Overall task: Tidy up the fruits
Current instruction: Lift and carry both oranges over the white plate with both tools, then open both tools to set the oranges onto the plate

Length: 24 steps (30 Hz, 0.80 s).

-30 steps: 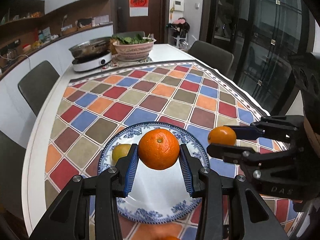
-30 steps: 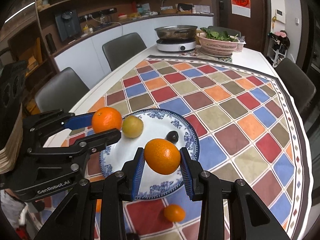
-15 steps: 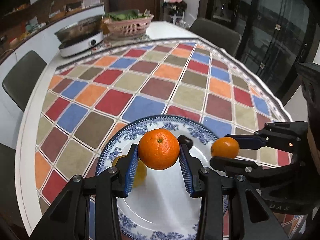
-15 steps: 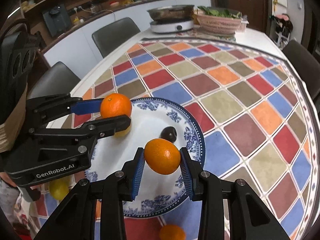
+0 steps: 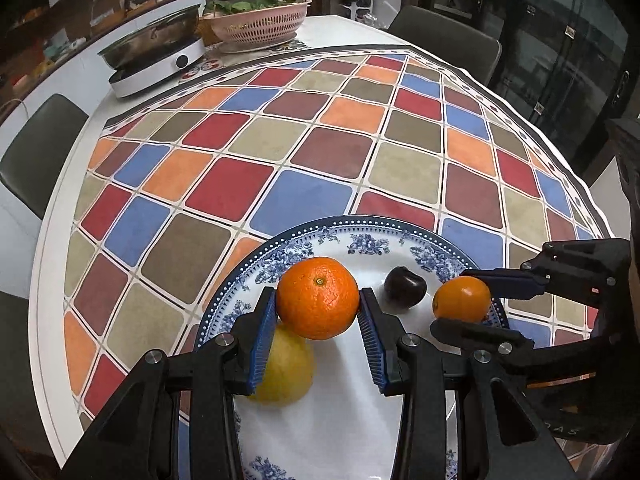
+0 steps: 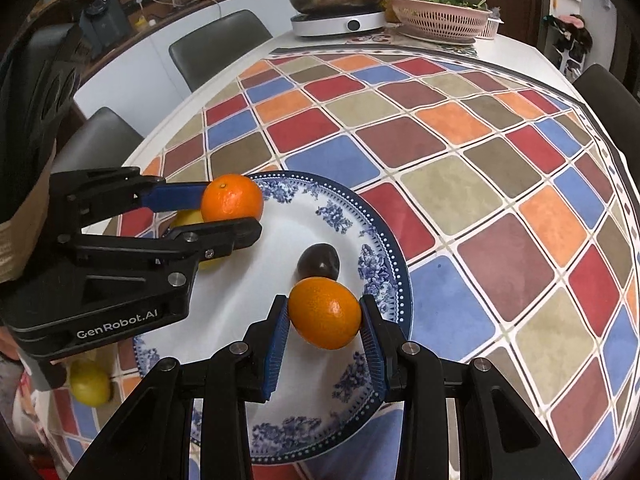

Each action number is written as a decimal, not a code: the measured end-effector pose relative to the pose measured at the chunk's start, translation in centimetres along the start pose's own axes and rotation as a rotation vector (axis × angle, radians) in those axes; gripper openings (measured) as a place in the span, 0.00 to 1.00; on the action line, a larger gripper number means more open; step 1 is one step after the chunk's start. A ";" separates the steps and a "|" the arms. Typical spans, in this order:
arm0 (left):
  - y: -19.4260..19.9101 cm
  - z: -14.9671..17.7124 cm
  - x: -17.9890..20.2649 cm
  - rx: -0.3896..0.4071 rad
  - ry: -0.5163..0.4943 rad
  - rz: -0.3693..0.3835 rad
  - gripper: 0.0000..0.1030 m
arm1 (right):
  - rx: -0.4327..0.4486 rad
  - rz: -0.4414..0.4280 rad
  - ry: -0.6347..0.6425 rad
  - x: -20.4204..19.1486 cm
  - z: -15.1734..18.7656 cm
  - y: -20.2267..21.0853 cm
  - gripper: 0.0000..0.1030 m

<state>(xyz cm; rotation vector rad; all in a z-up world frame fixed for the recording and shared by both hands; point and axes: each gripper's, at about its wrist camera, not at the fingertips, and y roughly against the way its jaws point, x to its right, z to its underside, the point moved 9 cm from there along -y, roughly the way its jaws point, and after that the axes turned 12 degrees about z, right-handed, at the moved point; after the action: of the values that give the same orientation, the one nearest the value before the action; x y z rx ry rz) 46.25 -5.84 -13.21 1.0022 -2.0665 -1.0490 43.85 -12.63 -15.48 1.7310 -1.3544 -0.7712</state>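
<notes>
over the blue-and-white plate (image 5: 344,226), the left gripper (image 5: 318,314) has its fingers clamped on a large orange (image 5: 317,297), while the right gripper (image 6: 325,316) grips a smaller orange (image 6: 325,312). a yellow fruit (image 5: 286,376) and a dark plum (image 5: 404,289) lie on the plate. another yellow fruit (image 6: 90,383) sits on the desk's checkered cloth (image 5: 280,140).

Both grippers are matte black angular frames with silver round screw heads at the joints. The left gripper (image 5: 318,342) and right gripper (image 6: 325,344) each carry two fingers faced with blue ribbed pads (image 5: 262,344). The left gripper's body bears white lettering "GenRobot.AI" (image 6: 117,323); the right one shows faint letters "DAS" (image 5: 562,432).
</notes>
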 end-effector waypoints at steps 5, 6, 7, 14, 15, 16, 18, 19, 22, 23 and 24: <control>-0.2 -0.1 0.0 -0.001 0.003 -0.003 0.39 | -0.003 -0.016 -0.010 0.1 0.0 -0.4 0.36; -0.2 0.0 0.0 -0.001 0.004 -0.005 0.39 | -0.003 -0.018 -0.013 0.1 0.0 -0.5 0.36; -0.2 -0.1 0.0 -0.002 0.005 -0.006 0.40 | -0.002 -0.022 -0.016 0.1 -0.1 -0.5 0.36; 1.1 -0.1 0.0 0.037 0.015 -0.031 0.57 | 0.032 -0.003 -0.018 0.5 -0.2 0.4 0.39; 1.5 -0.1 0.0 0.046 0.019 -0.038 0.57 | 0.037 0.002 -0.019 0.7 -0.3 0.6 0.39; 1.8 -0.1 0.0 0.052 0.021 -0.040 0.57 | 0.041 0.005 -0.020 0.7 -0.3 0.8 0.39; 2.7 0.0 0.4 0.071 0.022 -0.048 0.57 | 0.054 0.011 -0.022 0.9 -0.4 1.4 0.39; 3.1 0.0 0.5 0.079 0.021 -0.053 0.57 | 0.061 0.012 -0.021 0.9 -0.4 1.8 0.39; 4.4 0.2 1.1 0.104 0.029 -0.059 0.57 | 0.084 0.012 -0.024 0.9 -0.5 3.0 0.39; 4.9 0.3 1.2 0.112 0.034 -0.062 0.57 | 0.090 0.013 -0.024 0.9 -0.5 3.4 0.39; 5.4 0.4 1.4 0.120 0.035 -0.064 0.57 | 0.098 0.015 -0.023 0.9 -0.5 3.8 0.39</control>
<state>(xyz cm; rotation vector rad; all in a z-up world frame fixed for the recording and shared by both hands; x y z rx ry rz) 43.30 -4.67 -8.62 1.1450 -2.1021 -0.9412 42.65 -13.86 -11.93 1.7908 -1.4407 -0.7293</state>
